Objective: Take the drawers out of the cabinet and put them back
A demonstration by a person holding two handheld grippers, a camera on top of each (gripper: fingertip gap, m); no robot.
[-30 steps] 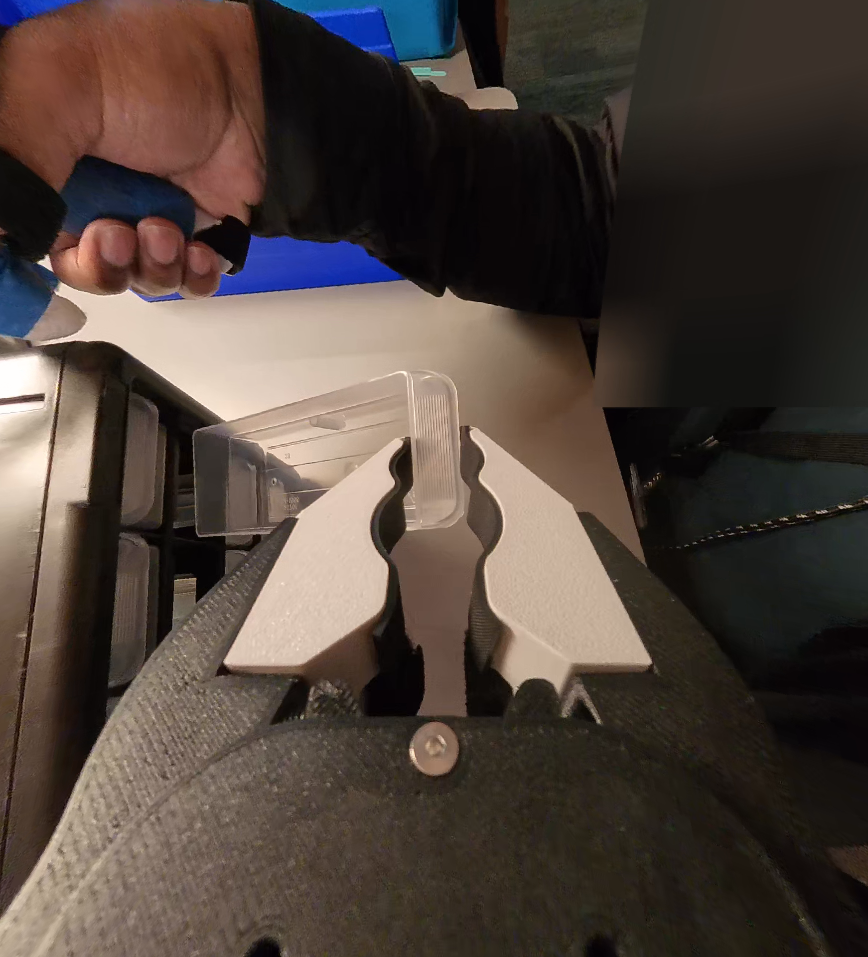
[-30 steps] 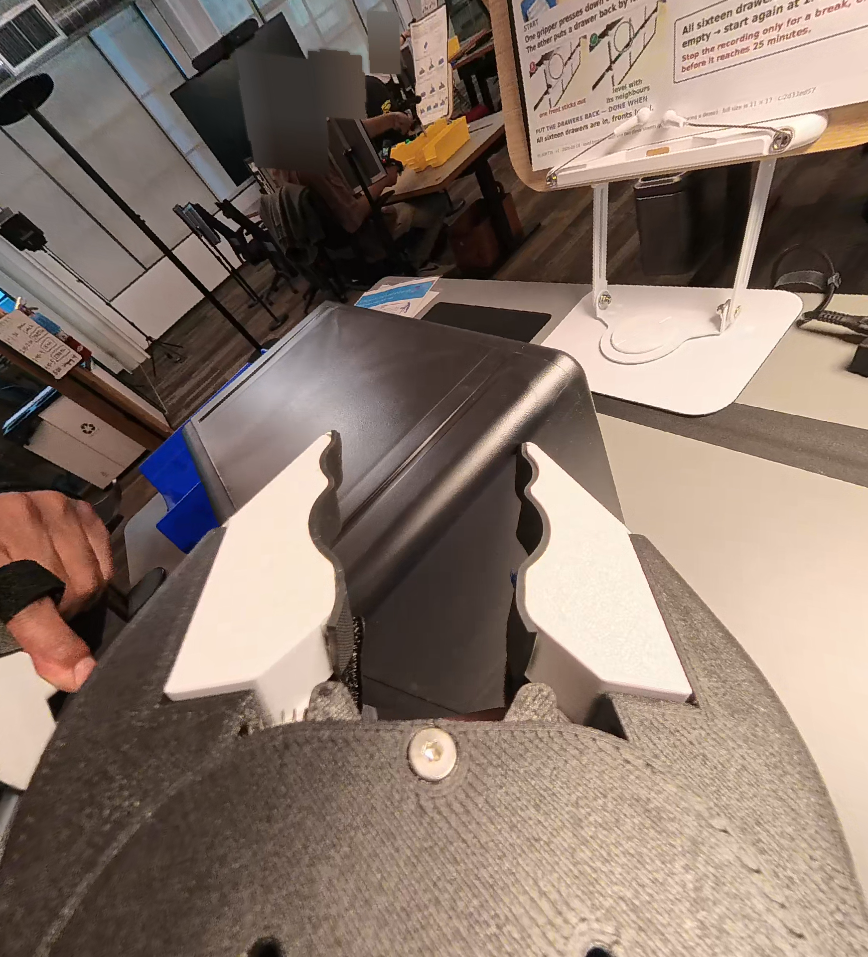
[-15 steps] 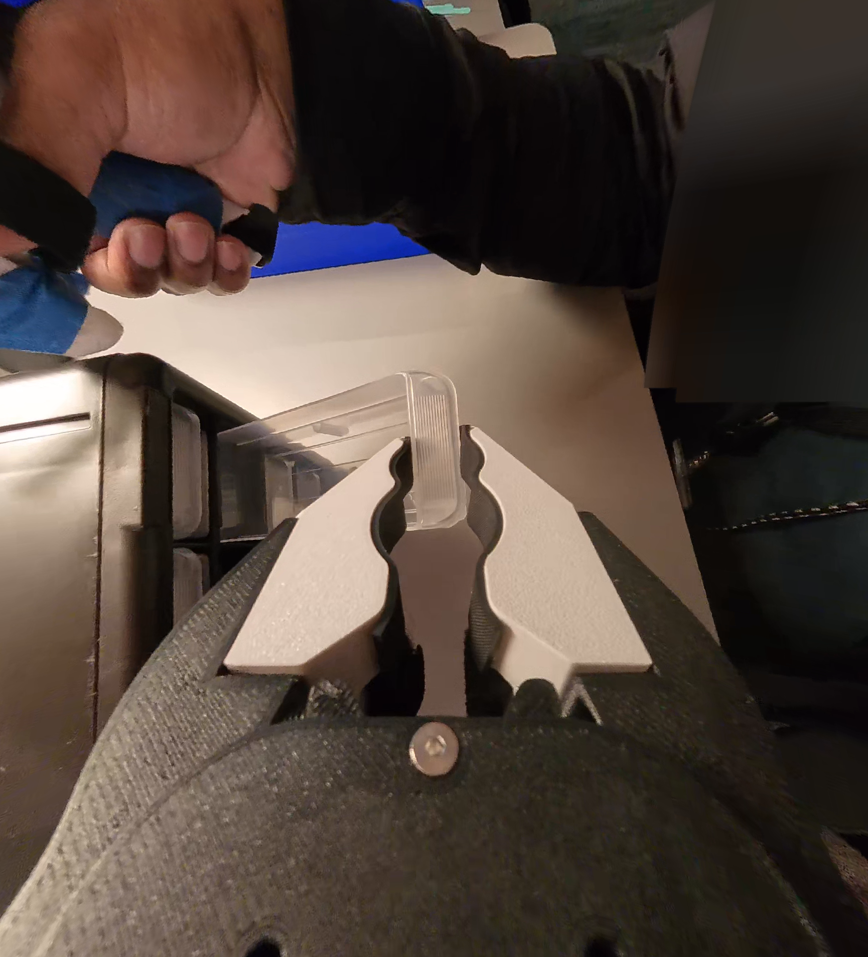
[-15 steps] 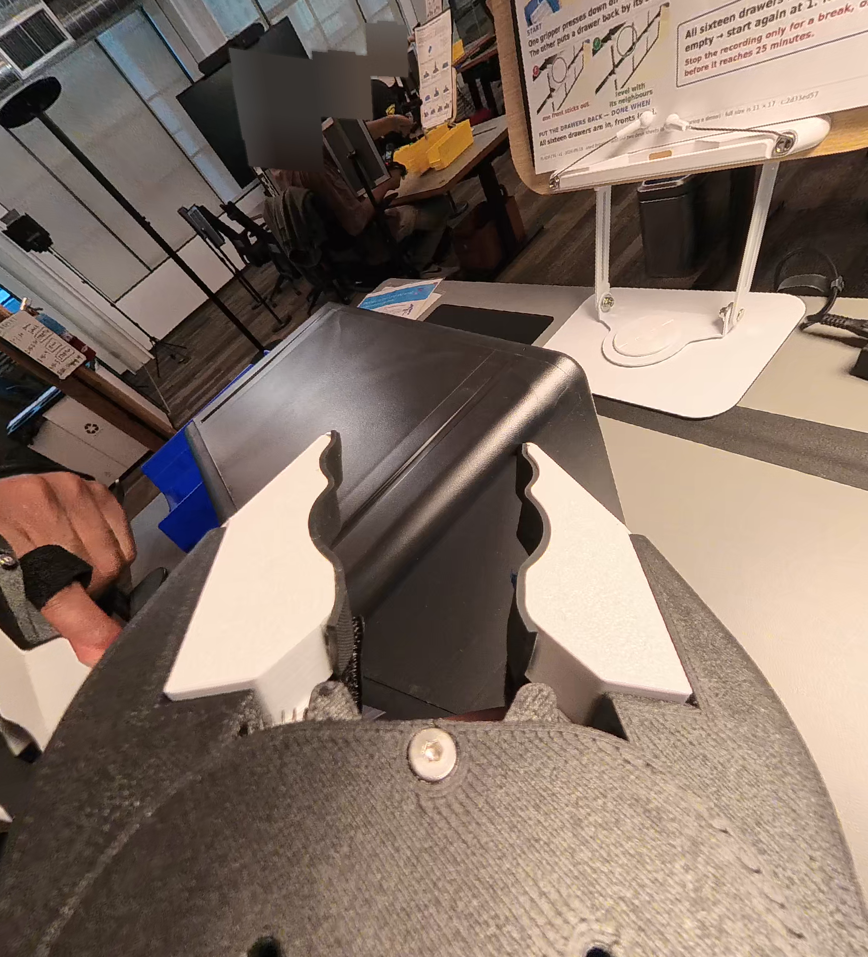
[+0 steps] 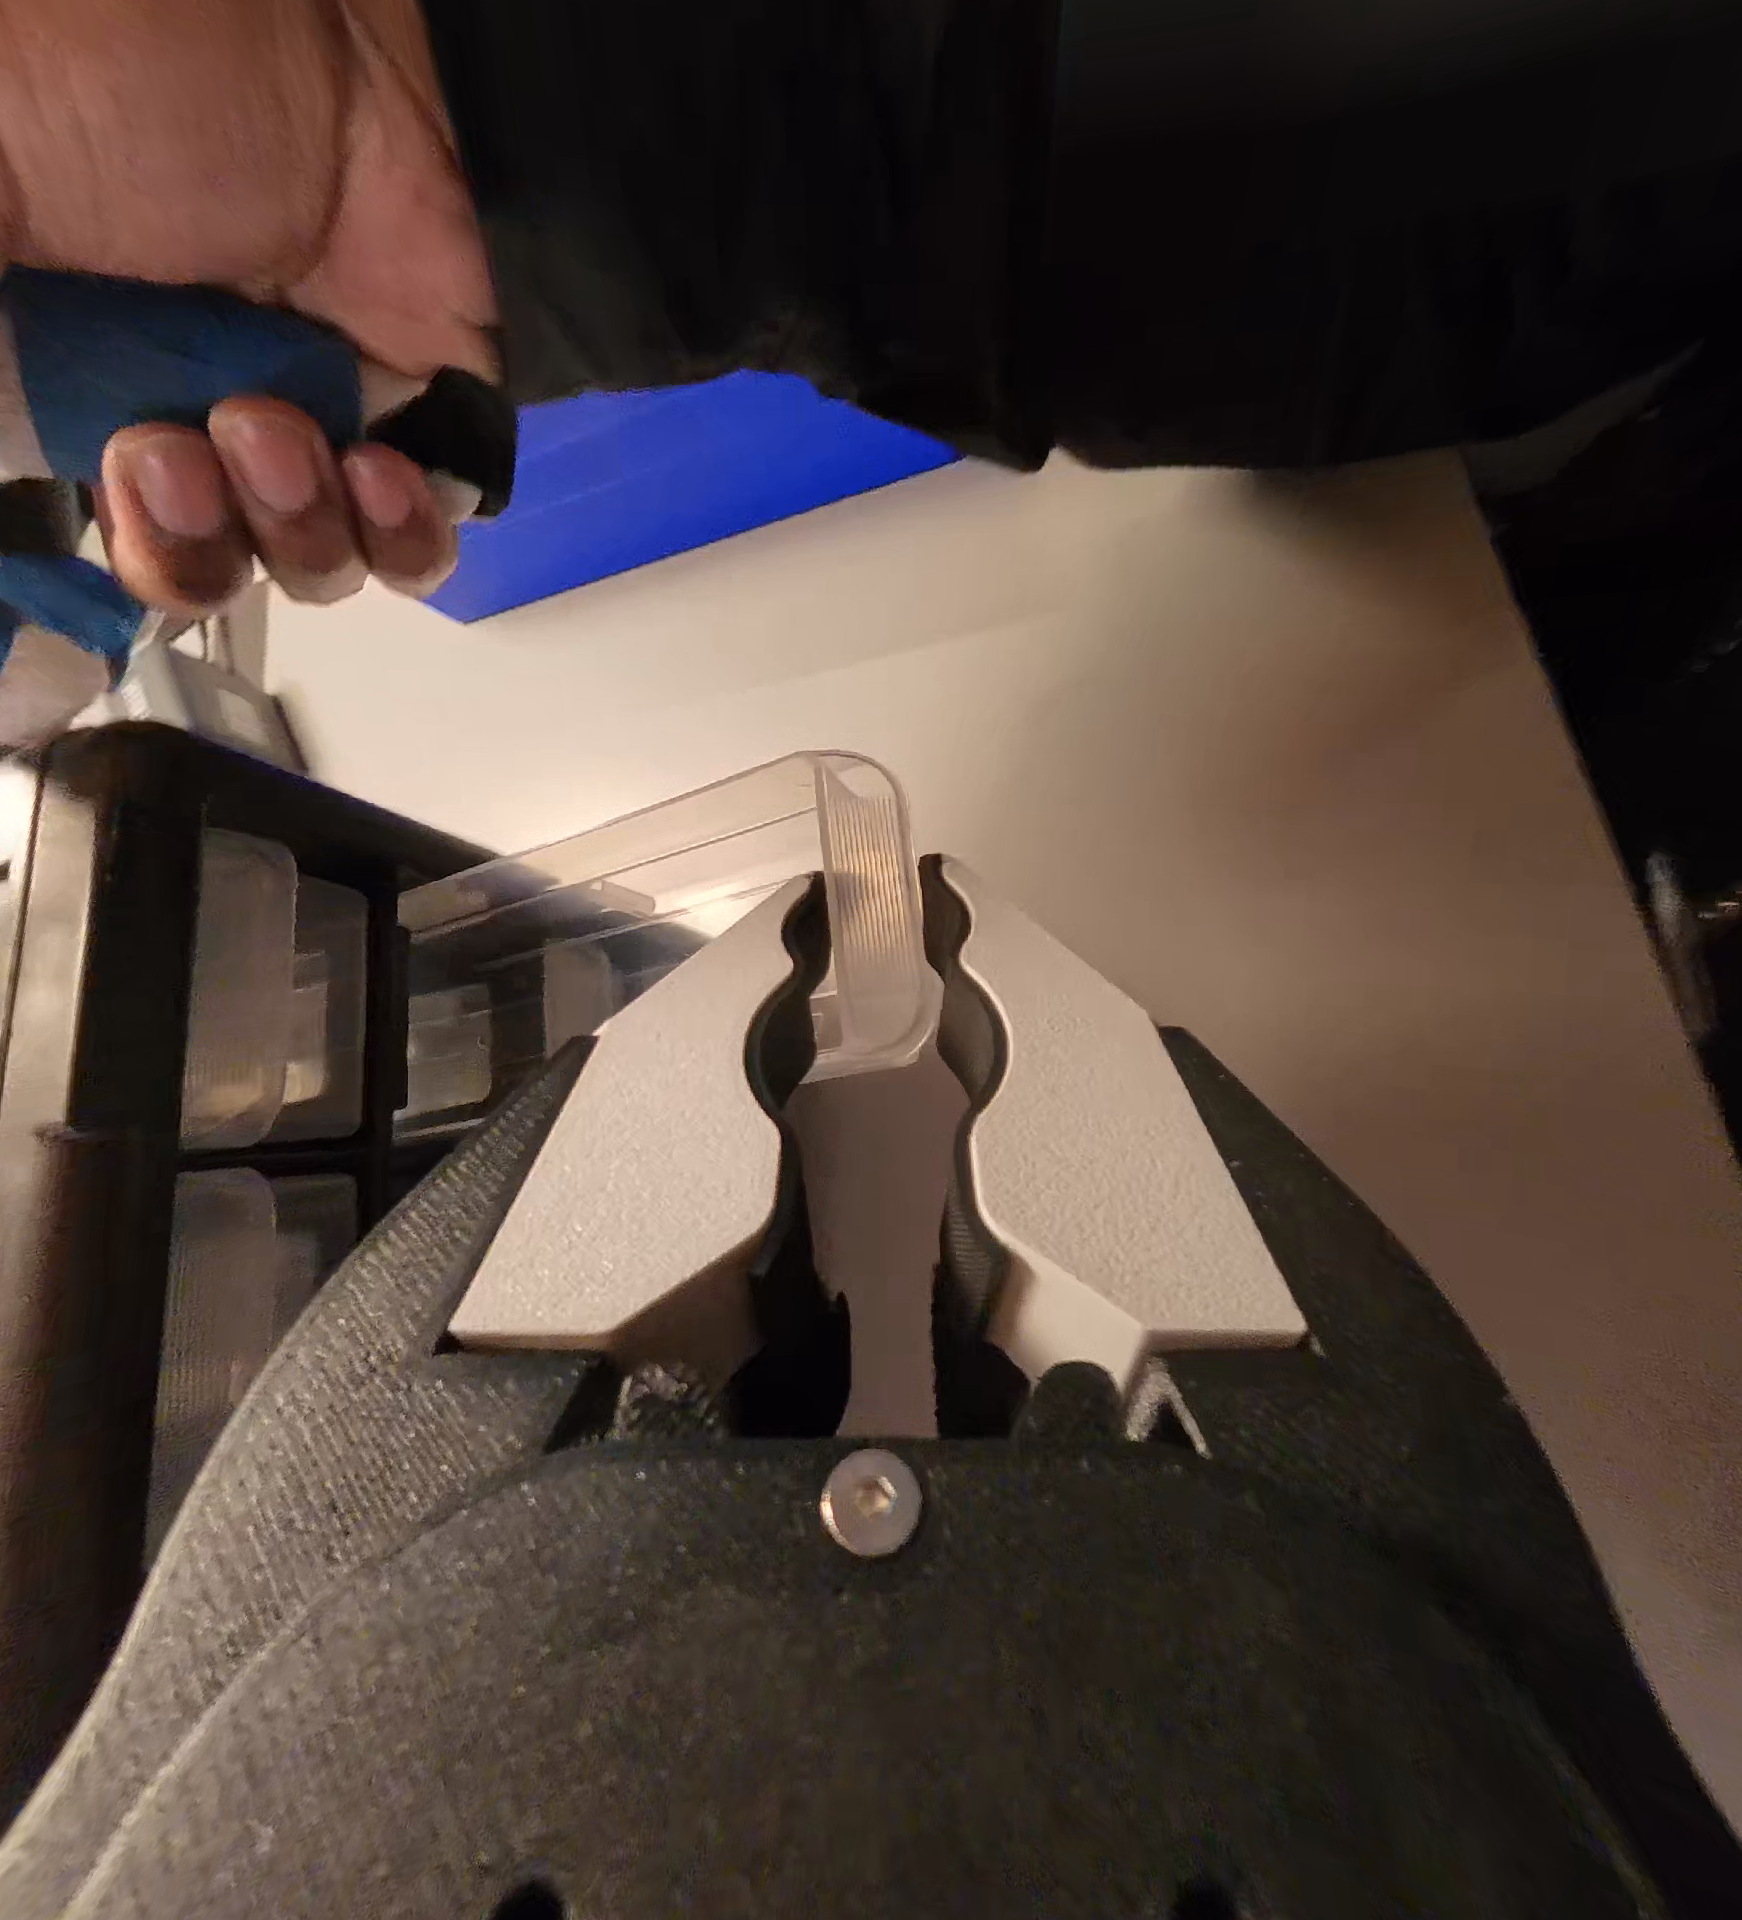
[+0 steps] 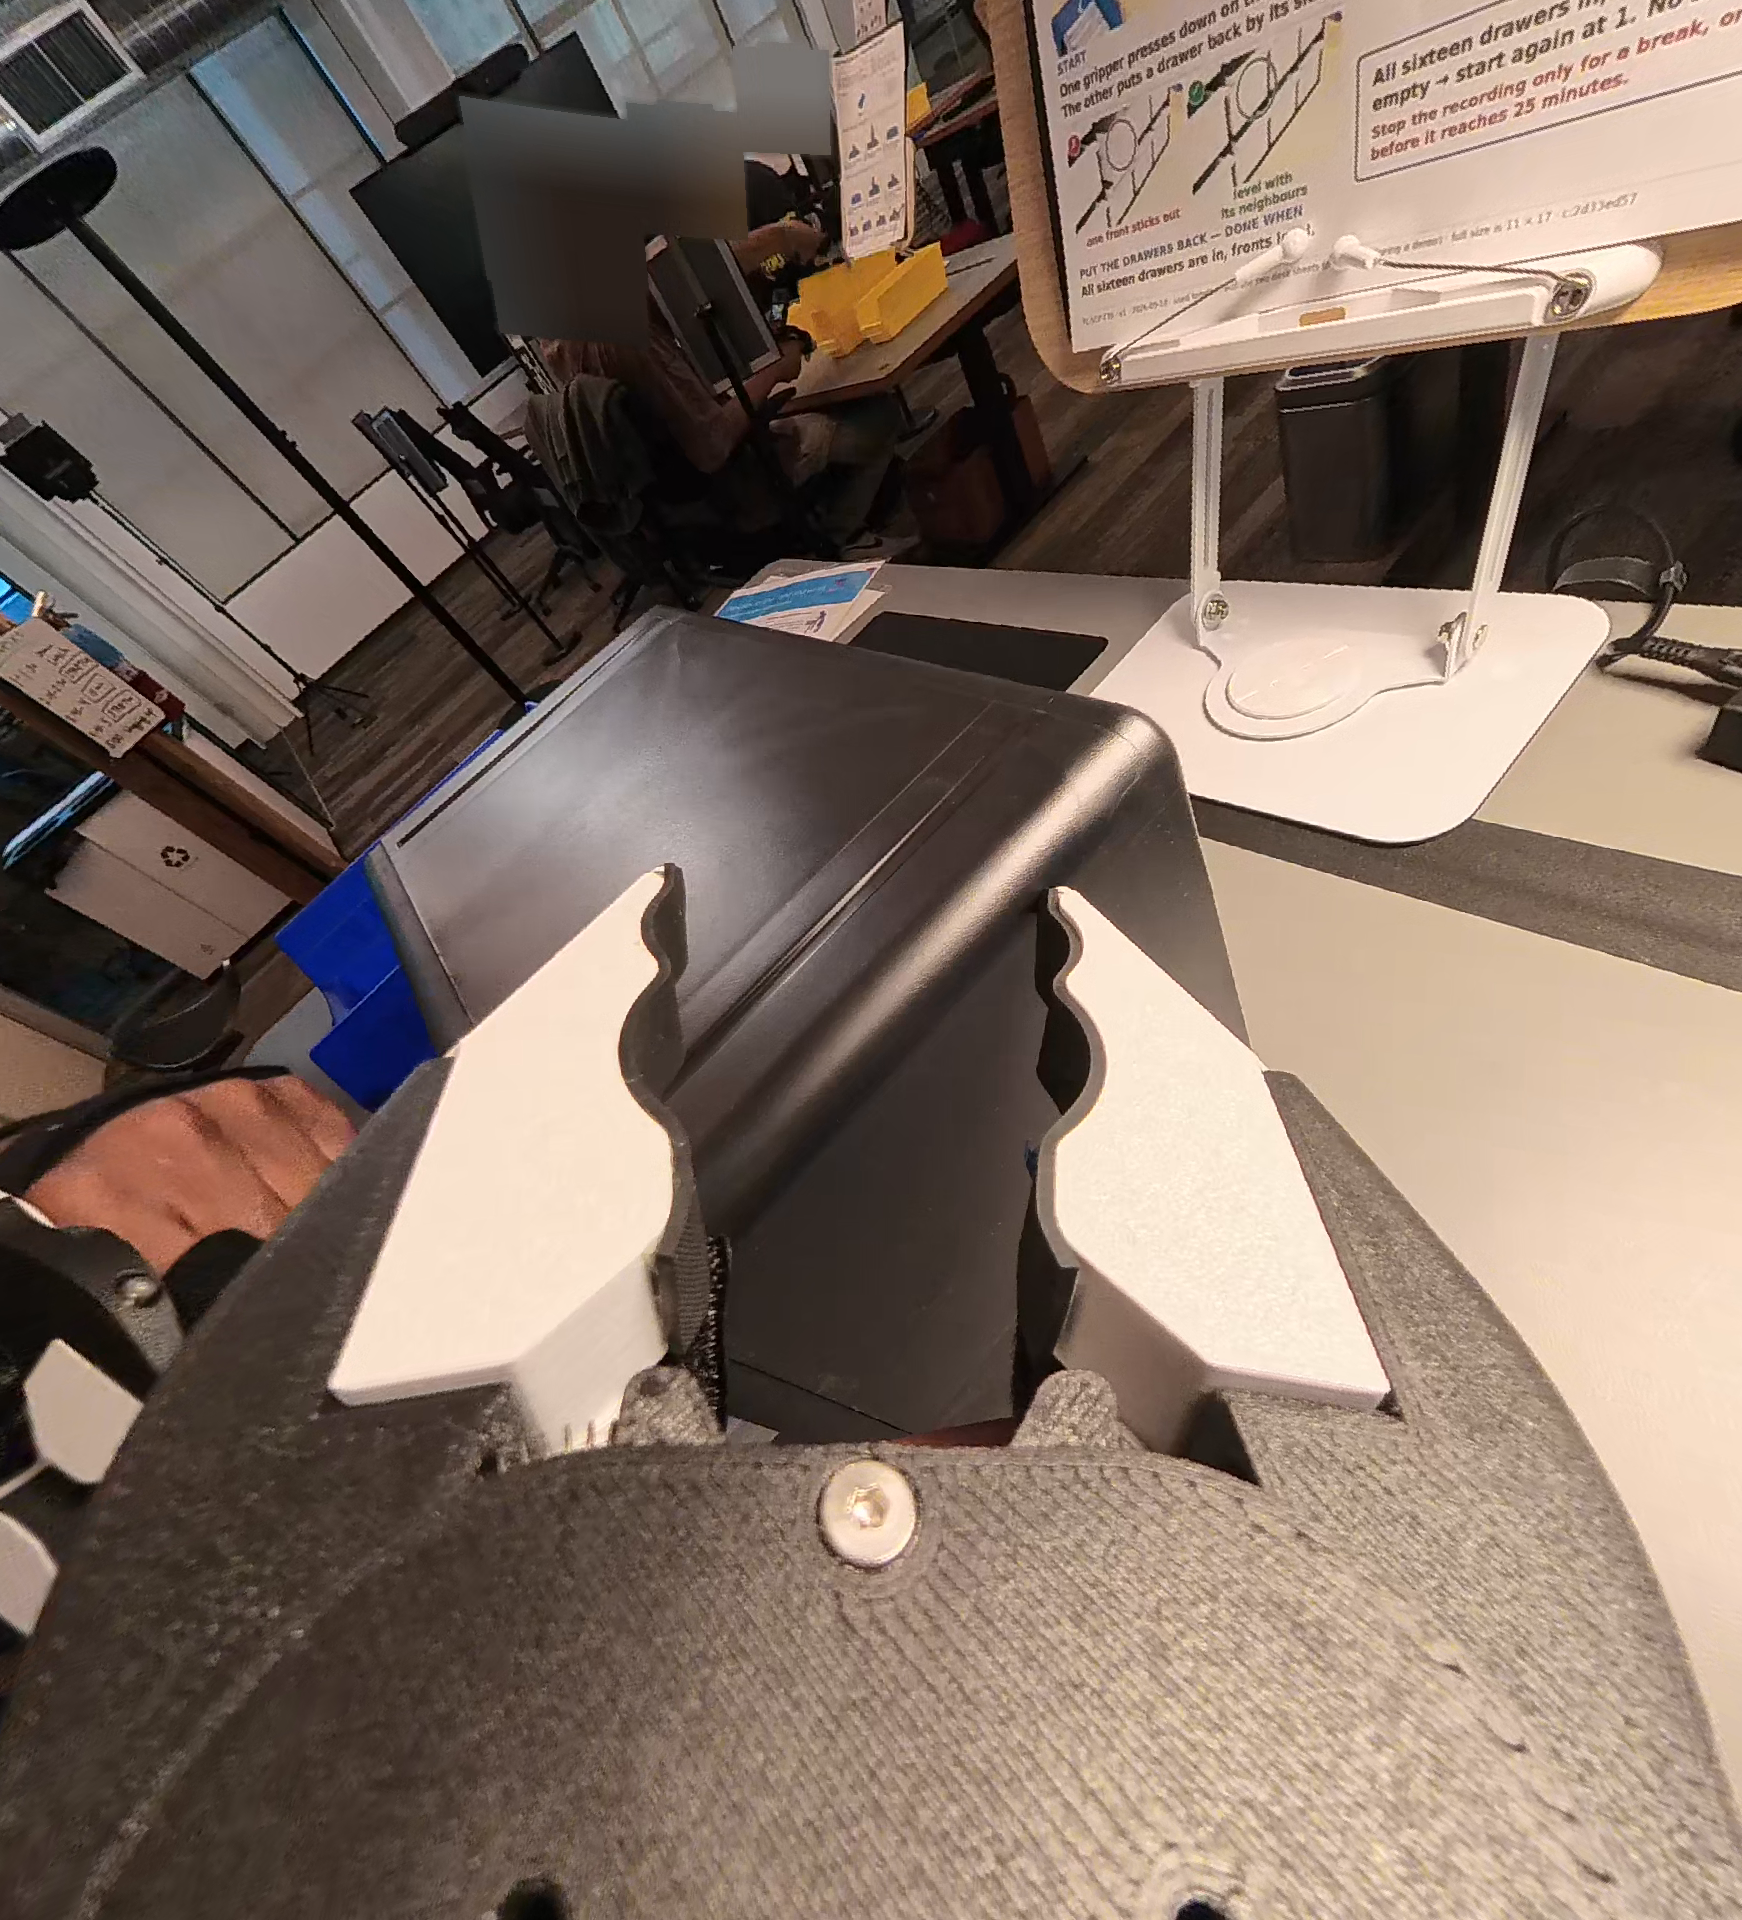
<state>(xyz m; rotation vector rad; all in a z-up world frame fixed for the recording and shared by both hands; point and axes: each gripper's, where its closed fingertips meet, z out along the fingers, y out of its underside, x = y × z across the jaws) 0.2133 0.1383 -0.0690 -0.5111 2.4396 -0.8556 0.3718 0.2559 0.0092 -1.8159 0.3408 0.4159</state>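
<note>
1. The drawer (image 5: 701,852) is a small, clear plastic box with a ribbed front tab (image 5: 872,925). Its far end sits in a slot of the black cabinet (image 5: 98,935), near the top; most of it sticks out over the pale table (image 5: 1210,831).
2. Other clear drawers (image 5: 233,997) sit pushed into the cabinet beside it.
3. The left gripper (image 5: 875,935) is narrowed onto the drawer's front tab — both white fingers (image 5: 659,1122) press against its sides.
4. The right gripper (image 6: 862,935) is spread wide and grips nothing; the cabinet's rounded top edge (image 6: 950,894) lies between its fingers, whether touching I cannot tell.
5. The drawer's long axis runs from the cabinet slot out toward the left gripper — front tab facing away from the cabinet.
</note>
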